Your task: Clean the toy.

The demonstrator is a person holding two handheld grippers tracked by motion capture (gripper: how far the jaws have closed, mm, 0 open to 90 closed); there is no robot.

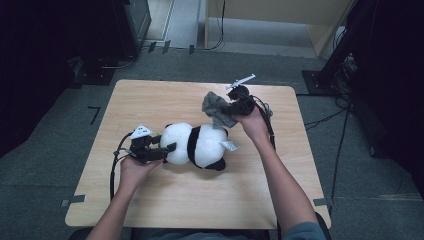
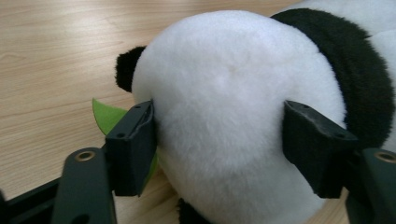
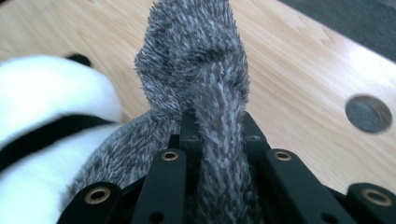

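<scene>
A black-and-white panda plush (image 1: 197,145) lies on its side in the middle of the wooden table (image 1: 200,200). My left gripper (image 1: 169,151) comes at it from the left. In the left gripper view both pads (image 2: 135,140) press into the round white fur of the panda (image 2: 233,93), one on each side. A green felt leaf (image 2: 107,114) pokes out beneath the plush. My right gripper (image 1: 231,107) is held above the table's far side, shut on a grey fuzzy cloth (image 1: 214,107). The cloth (image 3: 196,60) sticks up past the closed jaws and trails down toward the panda (image 3: 46,93).
A white tag (image 1: 230,145) juts from the plush's right side. A round hole (image 3: 368,113) is cut in the tabletop near the right gripper. Cables and dark equipment stands (image 1: 350,60) ring the table on the grey floor.
</scene>
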